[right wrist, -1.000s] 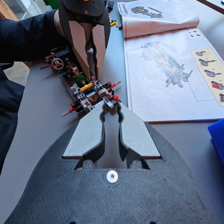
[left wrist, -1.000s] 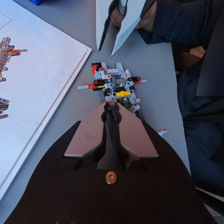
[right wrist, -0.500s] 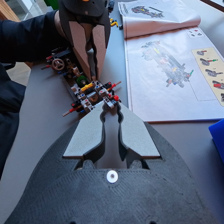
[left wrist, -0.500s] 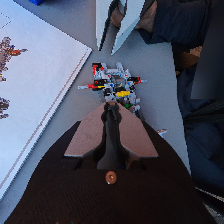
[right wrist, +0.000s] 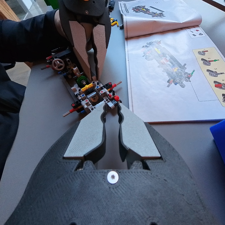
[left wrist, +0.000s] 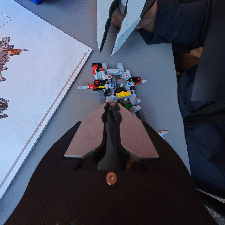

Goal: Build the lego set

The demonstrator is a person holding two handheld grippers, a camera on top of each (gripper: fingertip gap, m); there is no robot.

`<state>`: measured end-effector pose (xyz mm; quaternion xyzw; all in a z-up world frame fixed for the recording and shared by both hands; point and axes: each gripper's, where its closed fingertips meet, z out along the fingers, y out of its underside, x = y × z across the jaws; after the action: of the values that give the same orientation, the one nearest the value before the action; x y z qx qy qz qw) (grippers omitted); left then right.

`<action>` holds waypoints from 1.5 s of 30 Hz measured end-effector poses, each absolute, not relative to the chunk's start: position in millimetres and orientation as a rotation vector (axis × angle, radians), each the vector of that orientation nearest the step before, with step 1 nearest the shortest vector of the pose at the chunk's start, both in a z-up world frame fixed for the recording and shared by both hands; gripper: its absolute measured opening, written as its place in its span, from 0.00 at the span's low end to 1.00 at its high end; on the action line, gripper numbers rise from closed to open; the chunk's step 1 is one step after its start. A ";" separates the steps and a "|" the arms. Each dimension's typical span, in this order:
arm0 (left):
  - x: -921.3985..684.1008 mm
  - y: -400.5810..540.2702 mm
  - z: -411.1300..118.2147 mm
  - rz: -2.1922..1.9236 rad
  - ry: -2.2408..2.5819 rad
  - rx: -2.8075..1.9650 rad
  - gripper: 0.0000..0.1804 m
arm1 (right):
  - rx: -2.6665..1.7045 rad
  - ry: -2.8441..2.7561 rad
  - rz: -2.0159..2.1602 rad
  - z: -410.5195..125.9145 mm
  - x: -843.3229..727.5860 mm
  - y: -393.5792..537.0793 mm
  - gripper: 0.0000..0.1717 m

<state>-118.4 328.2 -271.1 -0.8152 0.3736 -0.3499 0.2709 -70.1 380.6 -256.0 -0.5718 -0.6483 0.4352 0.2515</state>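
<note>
Grey table [left wrist: 152,68] bears a brick chassis [left wrist: 116,85]; its grey beam is pinched by the left gripper [left wrist: 112,104]; the right gripper [right wrist: 111,107] is seen spread, apart from it; a steering wheel [right wrist: 58,64] is shown only in the right wrist view.

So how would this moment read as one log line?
left gripper: shut on chassis beam | right gripper: fingers open by chassis end | manual alongside

right gripper [right wrist: 111,107] jaws slightly narrower, slightly nearer the brick chassis [right wrist: 92,93]

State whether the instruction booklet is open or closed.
Open: the instruction booklet lies spread flat on the table, its earlier pages curled back.
</note>
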 end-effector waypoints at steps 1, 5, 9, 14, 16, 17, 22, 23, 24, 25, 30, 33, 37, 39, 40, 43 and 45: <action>-117.8 328.7 -271.0 -0.943 1.006 -2.196 0.05 | -1.556 -1.764 1.184 -256.0 -70.1 380.6 0.08; -117.2 329.6 -271.2 -0.940 1.008 -2.195 0.05 | -1.556 -1.764 1.185 -256.2 -70.2 380.5 0.08; -116.6 330.7 -272.2 -0.932 1.010 -2.194 0.05 | -1.558 -1.764 1.195 -255.8 -70.0 380.4 0.08; -115.6 331.2 -266.7 -0.955 0.999 -2.162 0.04 | -1.546 -1.764 1.257 -251.9 -68.2 380.5 0.09; -117.2 334.2 -259.6 -1.009 0.949 -2.135 0.05 | -1.528 -1.745 1.251 -249.3 -67.5 385.5 0.09; -119.3 336.8 -255.8 -1.022 0.915 -2.125 0.05 | -1.519 -1.732 1.250 -247.7 -67.0 387.5 0.09; -139.8 359.4 -237.3 -0.917 0.743 -2.070 0.11 | -1.506 -1.642 1.180 -242.0 -67.4 403.2 0.12; -146.2 363.8 -233.9 -0.868 0.712 -2.067 0.14 | -1.509 -1.625 1.162 -241.6 -67.7 406.4 0.13; -153.5 368.0 -232.7 -0.806 0.688 -2.075 0.17 | -1.516 -1.609 1.144 -241.6 -68.0 409.8 0.14; -161.8 372.5 -232.7 -0.728 0.667 -2.088 0.21 | -1.522 -1.596 1.133 -241.4 -68.2 412.4 0.16; -185.0 390.5 -221.5 -0.471 0.546 -2.129 0.27 | -1.553 -1.526 1.091 -238.9 -67.2 423.7 0.17; -171.9 399.8 -219.4 -0.347 0.650 -2.195 0.27 | -1.570 -1.478 1.064 -235.7 -64.7 429.9 0.16; -158.5 417.9 -238.7 -0.192 0.830 -2.338 0.33 | -1.576 -1.439 1.037 -232.3 -59.6 434.5 0.16; -151.5 422.4 -251.1 -0.169 0.897 -2.409 0.38 | -1.576 -1.428 1.026 -231.1 -56.5 436.0 0.16; -151.5 424.1 -258.0 -0.134 0.927 -2.443 0.42 | -1.575 -1.421 1.022 -230.0 -54.9 436.7 0.16; -162.1 427.0 -280.1 0.026 1.031 -2.519 0.41 | -1.574 -1.406 1.025 -227.0 -50.9 437.5 0.16; -161.6 429.4 -280.7 -0.030 1.035 -2.487 0.24 | -1.574 -1.401 1.031 -225.5 -49.5 437.4 0.16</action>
<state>-161.6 429.4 -280.7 -0.9001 0.3745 -0.0109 0.2222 -49.5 437.4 -225.5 -0.6186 -0.5506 0.4051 0.3873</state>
